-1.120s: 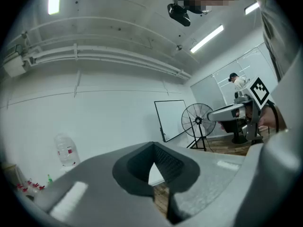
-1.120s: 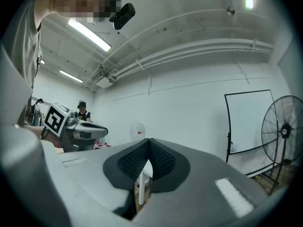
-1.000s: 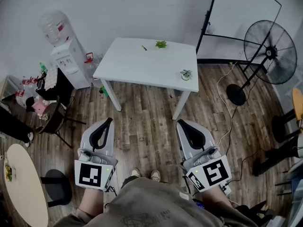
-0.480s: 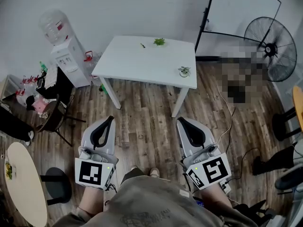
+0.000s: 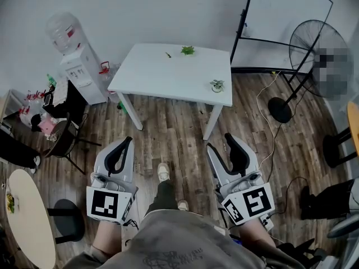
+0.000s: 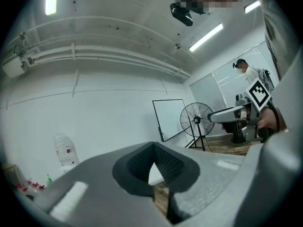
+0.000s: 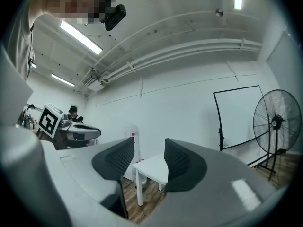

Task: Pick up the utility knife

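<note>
A white table point(image 5: 168, 74) stands ahead on the wood floor. On it are a small thin object point(image 5: 168, 54), too small to identify, a green sprig point(image 5: 188, 50) and a small potted plant point(image 5: 217, 85). No utility knife can be made out. My left gripper point(image 5: 125, 143) is held low over the floor, shut and empty; in its own view its tips point(image 6: 152, 146) meet. My right gripper point(image 5: 220, 143) is open with nothing between the pads point(image 7: 118, 157), and the table point(image 7: 154, 167) shows through the gap.
A water dispenser point(image 5: 81, 72) stands left of the table, with a chair point(image 5: 61, 139) and a round table point(image 5: 25, 217) nearer me. A whiteboard point(image 5: 280, 21), a standing fan point(image 5: 320, 60) and a floor cable point(image 5: 269, 122) are on the right. My foot point(image 5: 163, 171) is forward.
The right gripper's jaws have opened; they were shut before. A foot has stepped forward between the grippers. The left gripper stays shut.
</note>
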`<state>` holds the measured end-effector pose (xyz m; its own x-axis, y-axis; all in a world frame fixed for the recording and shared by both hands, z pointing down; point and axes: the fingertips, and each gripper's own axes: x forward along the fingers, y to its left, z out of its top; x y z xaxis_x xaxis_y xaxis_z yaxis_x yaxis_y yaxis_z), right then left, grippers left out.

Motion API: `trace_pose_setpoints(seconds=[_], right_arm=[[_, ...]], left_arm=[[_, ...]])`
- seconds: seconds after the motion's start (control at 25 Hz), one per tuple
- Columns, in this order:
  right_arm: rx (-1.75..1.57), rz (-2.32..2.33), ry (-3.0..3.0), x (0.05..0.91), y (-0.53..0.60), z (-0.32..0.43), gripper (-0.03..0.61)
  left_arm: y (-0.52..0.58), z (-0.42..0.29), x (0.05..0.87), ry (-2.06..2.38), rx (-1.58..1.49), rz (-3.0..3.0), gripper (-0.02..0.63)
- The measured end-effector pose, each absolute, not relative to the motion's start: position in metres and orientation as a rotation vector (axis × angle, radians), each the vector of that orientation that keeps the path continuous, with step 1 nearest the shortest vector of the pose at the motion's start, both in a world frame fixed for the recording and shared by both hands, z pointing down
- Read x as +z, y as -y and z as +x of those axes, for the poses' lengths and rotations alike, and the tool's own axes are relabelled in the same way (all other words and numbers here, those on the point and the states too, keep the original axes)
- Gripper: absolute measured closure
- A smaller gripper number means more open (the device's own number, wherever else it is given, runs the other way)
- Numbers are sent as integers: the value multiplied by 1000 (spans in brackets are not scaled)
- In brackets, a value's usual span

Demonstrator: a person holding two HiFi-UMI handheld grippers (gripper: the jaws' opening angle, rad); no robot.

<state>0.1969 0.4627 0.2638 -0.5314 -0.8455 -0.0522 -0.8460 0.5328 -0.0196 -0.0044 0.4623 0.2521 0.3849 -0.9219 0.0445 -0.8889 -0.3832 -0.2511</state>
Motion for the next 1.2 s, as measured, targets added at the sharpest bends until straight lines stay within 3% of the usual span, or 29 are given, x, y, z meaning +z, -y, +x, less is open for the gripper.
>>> trace_pose_setpoints(seconds=[0.72, 1.2], right_arm=[[-93, -1515, -2806, 298, -347, 177, 342], [-130, -1603, -2818, 292, -192, 125, 342]], left_arm=[[-346, -18, 273, -1607, -327, -2503, 614], [-191, -79, 278, -1564, -342, -2579, 614]])
